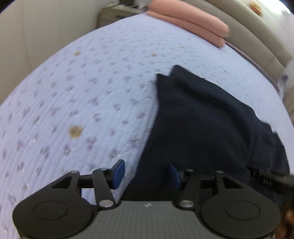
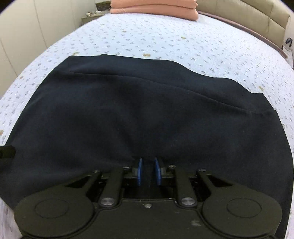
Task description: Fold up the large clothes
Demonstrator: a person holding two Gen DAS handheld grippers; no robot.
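This is a bedroom in a home. A bed (image 2: 183, 46) fills both views, covered by a pale blue quilted bedspread (image 1: 91, 92) with a small flower print. Along the bed's far right edge runs a padded beige headboard (image 2: 257, 20). Folded pink bedding (image 2: 154, 7) lies at the far end, and a small cluttered bedside cabinet (image 1: 114, 12) stands just beyond the bed's far left corner.

Dark navy garment (image 2: 147, 110) — folded, flat on the bed.
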